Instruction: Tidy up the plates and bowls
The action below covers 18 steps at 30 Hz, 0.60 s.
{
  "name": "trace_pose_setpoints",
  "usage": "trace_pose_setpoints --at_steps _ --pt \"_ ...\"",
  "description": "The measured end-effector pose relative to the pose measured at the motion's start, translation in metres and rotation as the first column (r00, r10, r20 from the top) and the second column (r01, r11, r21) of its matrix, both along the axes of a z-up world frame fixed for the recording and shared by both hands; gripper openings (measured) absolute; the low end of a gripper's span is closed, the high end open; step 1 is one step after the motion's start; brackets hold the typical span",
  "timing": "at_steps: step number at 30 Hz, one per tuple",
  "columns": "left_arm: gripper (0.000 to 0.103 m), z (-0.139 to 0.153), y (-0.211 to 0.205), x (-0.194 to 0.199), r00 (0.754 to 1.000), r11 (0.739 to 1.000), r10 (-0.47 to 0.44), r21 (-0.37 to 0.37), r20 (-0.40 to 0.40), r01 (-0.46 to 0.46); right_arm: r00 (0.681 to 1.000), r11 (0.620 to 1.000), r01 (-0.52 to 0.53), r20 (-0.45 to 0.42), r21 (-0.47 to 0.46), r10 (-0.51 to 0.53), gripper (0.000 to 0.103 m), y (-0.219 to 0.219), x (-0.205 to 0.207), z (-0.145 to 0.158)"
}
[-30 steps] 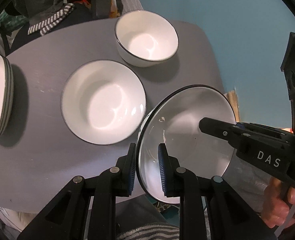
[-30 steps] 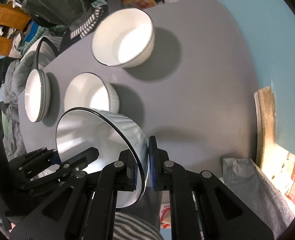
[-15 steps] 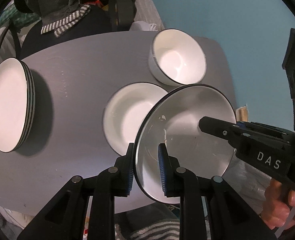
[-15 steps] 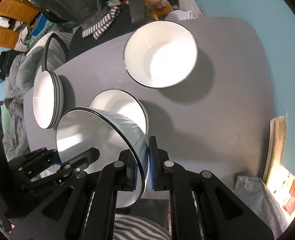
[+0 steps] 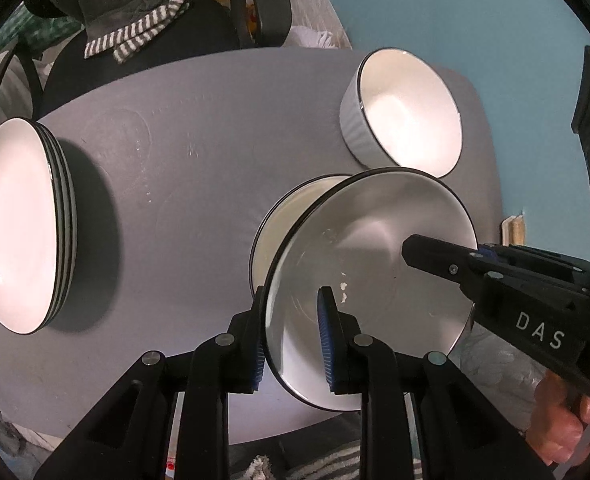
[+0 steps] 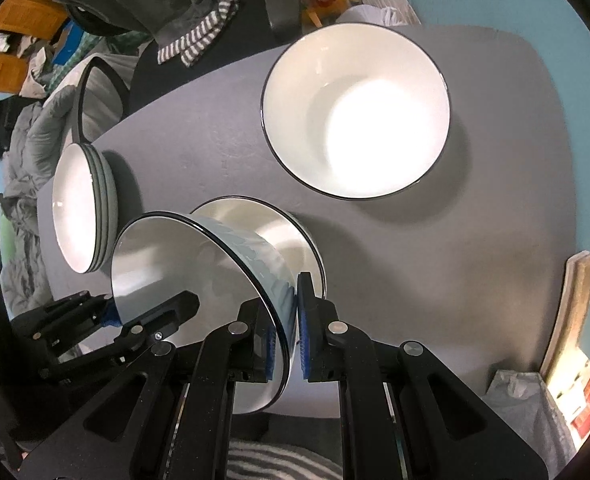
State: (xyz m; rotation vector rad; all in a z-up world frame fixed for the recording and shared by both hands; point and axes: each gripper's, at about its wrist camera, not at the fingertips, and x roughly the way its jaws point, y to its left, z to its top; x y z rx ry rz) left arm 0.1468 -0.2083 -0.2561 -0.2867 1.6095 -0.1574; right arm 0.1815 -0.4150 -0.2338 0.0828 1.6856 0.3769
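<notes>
Left wrist view shows me my left claw (image 5: 293,330) pinching the near rim of a white ceramic bowl with a thin black rim (image 5: 379,276), one blue-padded finger inside the bowl and the other against its outer wall. The bowl is held tilted, its mouth turned toward the camera, above the grey oval table (image 5: 199,184). My right claw (image 6: 286,334) grips the same bowl (image 6: 183,264) on its opposite rim, fingers pressed onto the wall from both sides; from the left camera that claw (image 5: 471,268) reaches in from the right, marked DAS. Just behind the held bowl sits a second white black-rimmed bowl (image 5: 283,220) flat on the table, partly hidden by it; I cannot tell whether the two touch. Further back on the right stands a deeper white bowl with a black rim (image 6: 355,112), apart from the others. At the table's left edge lies a stack of white plates with dark rims (image 5: 19,224). A striped grey-and-white cloth (image 6: 199,40) hangs on a chair beyond the table
</notes>
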Motion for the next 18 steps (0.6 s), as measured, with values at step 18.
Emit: trace_pose_setpoints --at_steps 18 --pt "0.037 -0.012 0.001 0.016 0.999 0.999 -0.041 -0.023 -0.031 0.041 0.998 1.0 0.015 -0.061 0.02 -0.014 0.012 -0.009 0.001 -0.015"
